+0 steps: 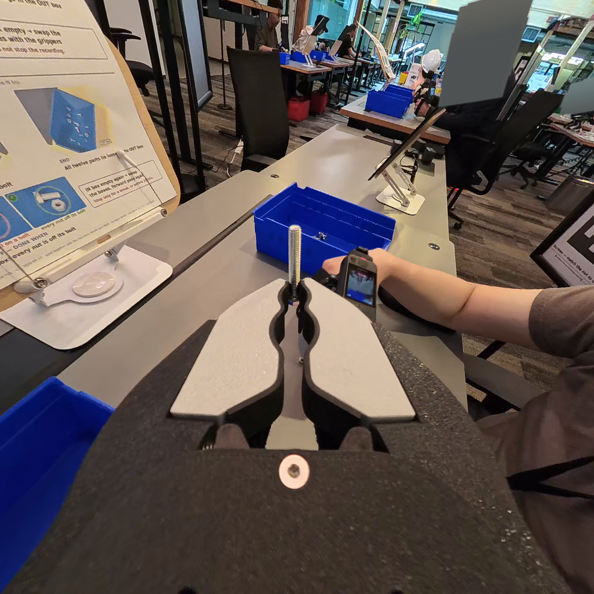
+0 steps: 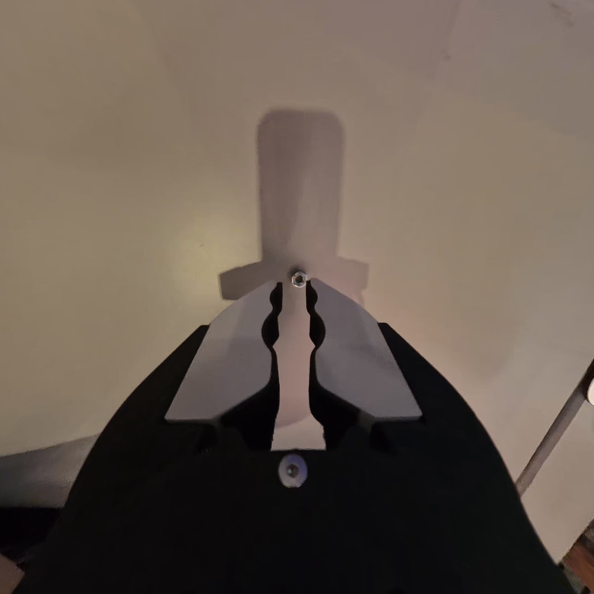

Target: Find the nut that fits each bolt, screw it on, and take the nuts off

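My left gripper (image 1: 294, 289) is shut on the head end of a long silver threaded bolt (image 1: 294, 254) and holds it upright above the grey table (image 1: 205, 289). A tiny nut (image 1: 301, 360) shows on the table through the gap between the fingers. My right gripper (image 2: 295, 282) points straight down at the table with its jaws a little apart. A small silver hex nut (image 2: 299, 279) lies flat on the table right at the tips, close to the right fingertip. In the left wrist view the right gripper's camera (image 1: 360, 283) and the hand holding it are just right of the bolt.
A blue bin (image 1: 324, 218) with small metal parts (image 1: 321, 237) stands behind the bolt. A second blue bin (image 1: 41, 450) is at the near left. An instruction board on a white stand (image 1: 80, 160) is at the left, another stand (image 1: 400, 193) at the far right. A thin metal rod (image 2: 553, 427) crosses at the right. There is about 30 cm between the tips of the two grippers. To reach the thin metal rod (image 2: 553, 427) in a straight line is about 30 cm for my right fingers, about 45 cm for my left.
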The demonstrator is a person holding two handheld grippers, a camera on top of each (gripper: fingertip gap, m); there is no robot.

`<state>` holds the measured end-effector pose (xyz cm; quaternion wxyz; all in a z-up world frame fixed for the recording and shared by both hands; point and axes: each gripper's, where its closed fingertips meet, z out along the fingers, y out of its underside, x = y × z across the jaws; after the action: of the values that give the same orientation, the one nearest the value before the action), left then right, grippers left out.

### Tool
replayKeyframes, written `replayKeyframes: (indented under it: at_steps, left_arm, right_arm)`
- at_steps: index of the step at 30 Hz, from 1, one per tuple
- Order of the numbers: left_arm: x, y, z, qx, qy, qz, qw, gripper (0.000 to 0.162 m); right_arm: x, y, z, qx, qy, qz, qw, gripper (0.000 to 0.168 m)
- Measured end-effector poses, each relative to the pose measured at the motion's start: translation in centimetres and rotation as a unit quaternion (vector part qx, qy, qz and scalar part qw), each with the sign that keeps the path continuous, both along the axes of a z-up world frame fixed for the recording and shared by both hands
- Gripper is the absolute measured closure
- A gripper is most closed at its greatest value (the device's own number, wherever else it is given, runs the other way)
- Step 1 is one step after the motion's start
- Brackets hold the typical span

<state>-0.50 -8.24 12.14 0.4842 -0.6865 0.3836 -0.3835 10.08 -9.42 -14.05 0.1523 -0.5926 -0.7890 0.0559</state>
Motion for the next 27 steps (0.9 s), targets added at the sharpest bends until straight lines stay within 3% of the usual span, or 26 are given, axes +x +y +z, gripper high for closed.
replayKeyframes:
  at_steps: [27]
  left_arm:
    - [1.3,-1.2,-0.1,-0.002,0.011,-0.033,0.999,0.157]
  right_arm:
    - [-0.2,0.7,-1.8,-0.049,-0.032,-0.005,0.998,0.157]
